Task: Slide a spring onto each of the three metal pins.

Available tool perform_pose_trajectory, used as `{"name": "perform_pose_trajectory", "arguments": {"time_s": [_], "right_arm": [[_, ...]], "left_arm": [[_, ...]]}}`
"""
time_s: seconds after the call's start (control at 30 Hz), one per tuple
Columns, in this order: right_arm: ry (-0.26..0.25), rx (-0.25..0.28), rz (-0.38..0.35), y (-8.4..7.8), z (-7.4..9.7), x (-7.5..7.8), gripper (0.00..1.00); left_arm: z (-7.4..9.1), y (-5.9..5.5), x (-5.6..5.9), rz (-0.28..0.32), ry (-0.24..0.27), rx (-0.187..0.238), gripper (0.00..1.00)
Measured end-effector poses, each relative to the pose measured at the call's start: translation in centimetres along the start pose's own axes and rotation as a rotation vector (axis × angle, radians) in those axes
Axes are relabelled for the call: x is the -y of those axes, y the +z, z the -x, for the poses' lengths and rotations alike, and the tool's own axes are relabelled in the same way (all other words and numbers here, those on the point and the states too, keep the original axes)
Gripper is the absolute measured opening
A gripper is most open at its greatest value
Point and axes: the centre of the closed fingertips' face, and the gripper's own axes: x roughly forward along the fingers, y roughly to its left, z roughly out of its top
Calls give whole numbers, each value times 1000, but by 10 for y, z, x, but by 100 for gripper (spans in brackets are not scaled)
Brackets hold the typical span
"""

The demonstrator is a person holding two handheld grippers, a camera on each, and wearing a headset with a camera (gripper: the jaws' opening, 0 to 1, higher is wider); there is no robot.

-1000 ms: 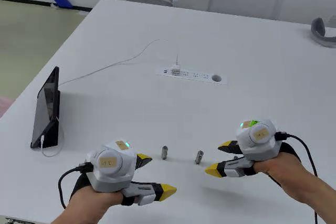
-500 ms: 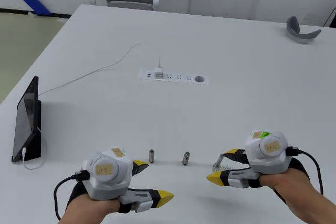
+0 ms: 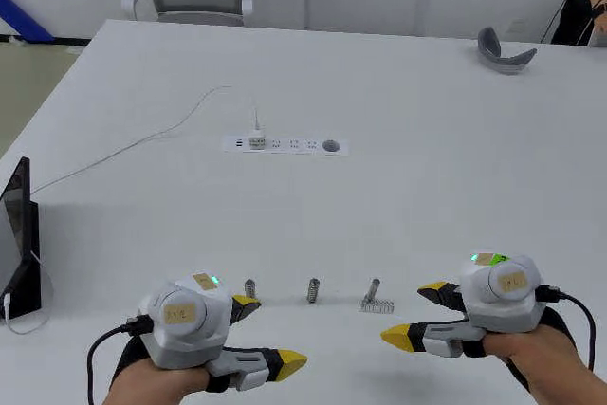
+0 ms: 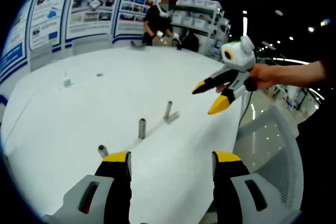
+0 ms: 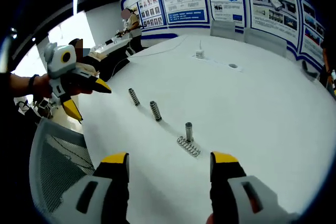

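On the white table (image 3: 427, 187), the left pin (image 3: 250, 287) and middle pin (image 3: 313, 290) carry springs. A loose spring (image 3: 378, 306) lies at 4 o'clock of the bare right pin (image 3: 374, 289). The left gripper (image 3: 268, 332) and right gripper (image 3: 414, 311) are released, empty.

1. On my table (image 3: 446, 168) the left pin (image 3: 250, 287), middle pin (image 3: 313, 290) and right pin (image 3: 373, 291) stand in a row.
2. A loose spring (image 3: 377, 306) lies just before the right pin.
3. My left gripper (image 3: 271, 331) is near the row's left end, my right gripper (image 3: 413, 311) right of it.
4. Behind the row lies a power strip (image 3: 285, 145); a tablet (image 3: 17, 234) stands far left.
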Motion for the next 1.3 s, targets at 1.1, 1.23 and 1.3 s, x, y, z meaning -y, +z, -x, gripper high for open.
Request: {"name": "perform_pose_trajectory", "arguments": {"time_s": [1.1,1.23,1.3], "right_arm": [[-4,35,-76,-32,33,-5,77],[-10,36,-85,-34,36,-5,77],[-11,38,-89,-34,38,-4,77]], "left_arm": [[-58,15,50,-132,-137,-80,66],[-66,19,53,-140,-150,-82,66],[-71,19,55,-145,-156,-87,66]]}}
